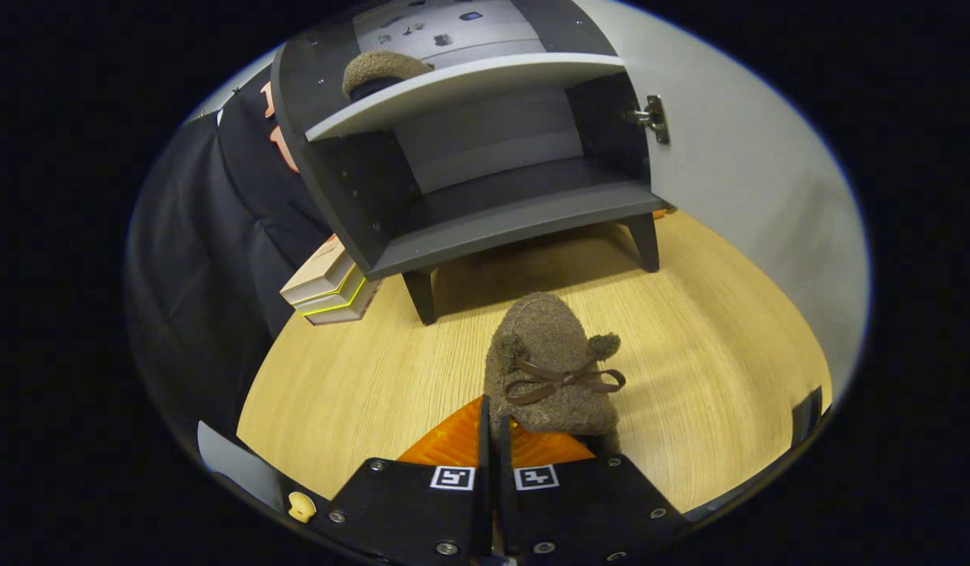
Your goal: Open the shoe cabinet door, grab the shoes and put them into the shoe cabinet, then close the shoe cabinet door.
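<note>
Gripper view: fingers (pixel 493 428) pinched together on brown shoe (pixel 552 369); no legible writing.

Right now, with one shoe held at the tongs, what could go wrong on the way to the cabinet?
1. The tongs look nearly closed on just the rear edge of the shoe, so it could slip out when carried.
2. The other shoe already sits on the upper shelf; a push there might knock it.
3. The open door stands close on the right, and a wide swing may hit it.
</note>
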The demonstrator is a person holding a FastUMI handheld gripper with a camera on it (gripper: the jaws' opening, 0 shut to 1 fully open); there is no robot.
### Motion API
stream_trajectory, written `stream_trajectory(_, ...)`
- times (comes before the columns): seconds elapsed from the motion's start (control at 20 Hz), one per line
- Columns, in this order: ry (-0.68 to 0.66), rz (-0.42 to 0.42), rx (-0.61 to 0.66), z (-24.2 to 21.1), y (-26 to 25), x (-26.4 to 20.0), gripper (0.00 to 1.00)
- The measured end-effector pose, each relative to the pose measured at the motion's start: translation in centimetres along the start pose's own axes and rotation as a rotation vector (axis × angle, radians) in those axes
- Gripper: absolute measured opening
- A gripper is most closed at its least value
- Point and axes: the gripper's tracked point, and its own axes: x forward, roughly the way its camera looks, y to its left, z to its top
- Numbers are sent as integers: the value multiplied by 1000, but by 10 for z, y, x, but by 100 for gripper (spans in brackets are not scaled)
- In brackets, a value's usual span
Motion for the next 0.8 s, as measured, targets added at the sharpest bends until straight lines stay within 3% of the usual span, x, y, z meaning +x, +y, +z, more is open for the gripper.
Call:
stream_trajectory(0.4, -144, -3, -74, 91, 23, -82, 4)
stream_trajectory(0.8, -270, 3, -139, 208, 41, -96, 4)
